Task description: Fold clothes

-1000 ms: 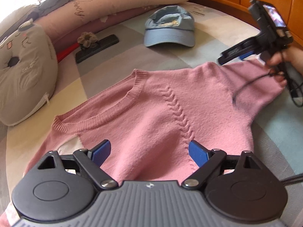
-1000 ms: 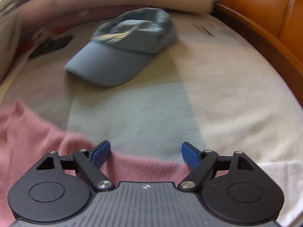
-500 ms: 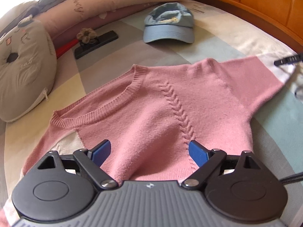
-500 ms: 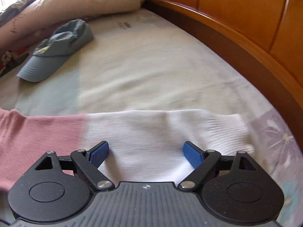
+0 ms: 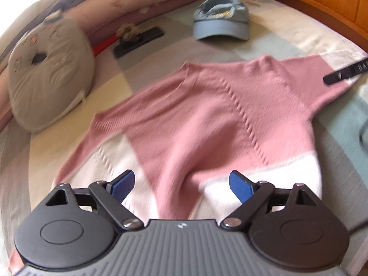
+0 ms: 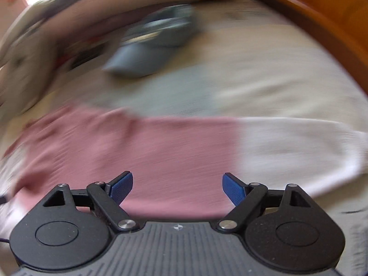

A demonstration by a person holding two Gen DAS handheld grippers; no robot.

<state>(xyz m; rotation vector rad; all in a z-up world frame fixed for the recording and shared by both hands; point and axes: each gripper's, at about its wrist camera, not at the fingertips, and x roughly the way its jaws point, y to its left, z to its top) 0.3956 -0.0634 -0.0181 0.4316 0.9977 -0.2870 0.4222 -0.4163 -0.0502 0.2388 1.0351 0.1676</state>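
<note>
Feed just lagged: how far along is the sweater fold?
Done: pink and white sweater lies spread flat on the bed. In hand: nothing; left gripper and right gripper are open above the hem and a sleeve. Left: every fold.

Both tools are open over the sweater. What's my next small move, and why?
Probably lower the right tool onto the sleeve and close on it. The pink sweater lies spread flat on the bed, unfolded, the sleeve stretches right under the open jaws, and nothing is gripped, so folding the sleeve inward looks like the first fold.
</note>
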